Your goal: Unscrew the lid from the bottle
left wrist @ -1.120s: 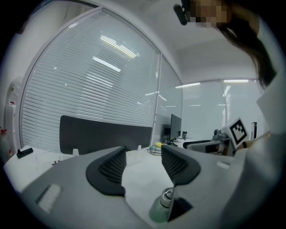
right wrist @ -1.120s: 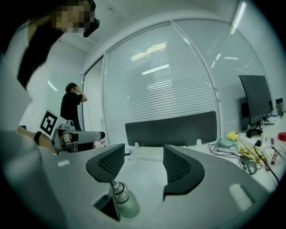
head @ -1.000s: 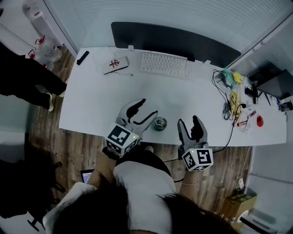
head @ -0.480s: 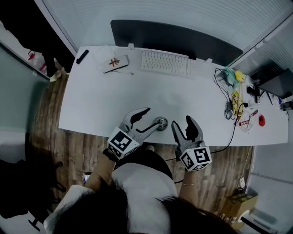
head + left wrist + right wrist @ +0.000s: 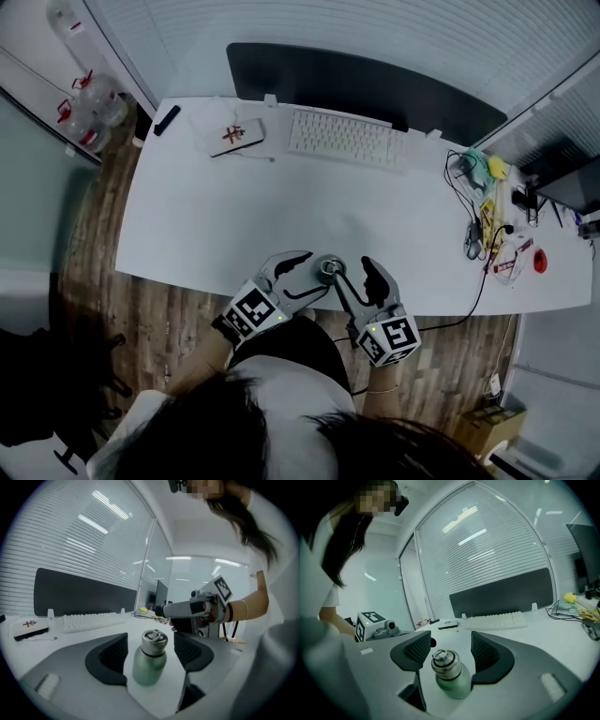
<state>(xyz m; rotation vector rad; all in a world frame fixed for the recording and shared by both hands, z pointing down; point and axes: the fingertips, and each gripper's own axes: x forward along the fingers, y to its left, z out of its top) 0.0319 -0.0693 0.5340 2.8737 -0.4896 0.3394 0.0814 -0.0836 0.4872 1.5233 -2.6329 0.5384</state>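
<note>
The left gripper (image 5: 151,653) stood released, its jaws having just been opening, with the green bottle (image 5: 148,667) upright between the pads and a clear gap on each side. The right gripper (image 5: 450,652) was likewise spread wide. It framed the same bottle from the other side, level with the steel lid (image 5: 443,662) and its small ring. Neither pad pressed on anything, though low down, where the bottle's body overlapped the right gripper's own frame, I could not tell whether they brushed.

The lid looked fully seated, so the unscrewing seemed not yet begun.

The worry from here was crowding, since two open grippers were converging on one narrow bottle. Their fingers might have knocked together or clipped the bottle before either took hold. The bottle stood close to the front edge of the white desk (image 5: 234,216), so a sideways nudge could have tipped it toward the person or off onto the wooden floor (image 5: 103,309). The body looked smooth and round. A light hold there would probably have let it spin with the lid instead of resisting.

The desktop was bare around the bottle. A keyboard (image 5: 342,136) and a dark panel (image 5: 375,84) lay well beyond, with tangled cables (image 5: 483,220) at the far right. Slatted blinds and glass walls enclosed the room.
</note>
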